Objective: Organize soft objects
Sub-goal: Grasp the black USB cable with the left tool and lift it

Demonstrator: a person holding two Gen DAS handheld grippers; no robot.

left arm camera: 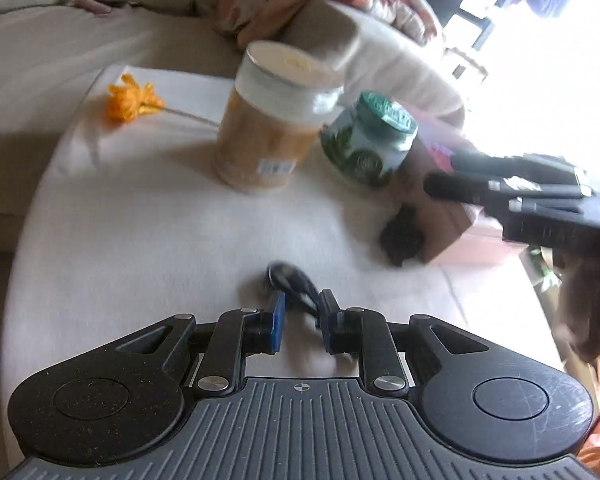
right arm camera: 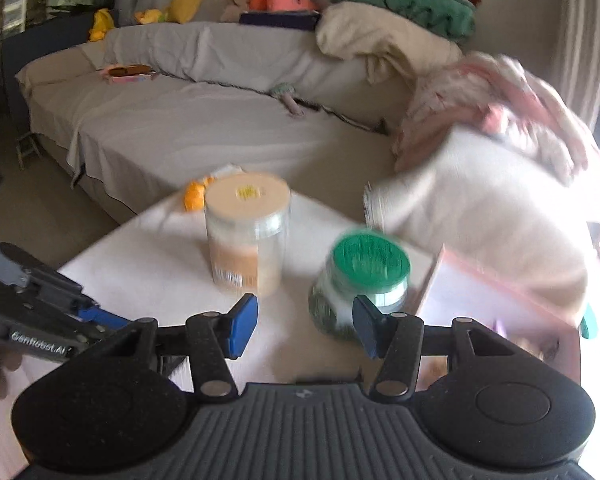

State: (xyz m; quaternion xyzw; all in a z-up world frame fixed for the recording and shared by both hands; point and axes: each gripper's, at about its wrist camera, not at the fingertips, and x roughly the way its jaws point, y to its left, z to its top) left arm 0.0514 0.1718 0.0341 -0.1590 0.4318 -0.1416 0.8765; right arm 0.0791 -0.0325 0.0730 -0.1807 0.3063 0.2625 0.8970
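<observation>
Pick-up step: left gripper (left arm camera: 301, 320) closed on dark soft item (left arm camera: 290, 280) near orange jar (left arm camera: 264, 128); right gripper (right arm camera: 304, 326) open, empty; next, judged: lift.

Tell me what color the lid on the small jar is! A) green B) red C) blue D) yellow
A: the small jar with the leaf pattern wears a green lid, and it stands next to the taller jar, whose lid is cream.
</observation>
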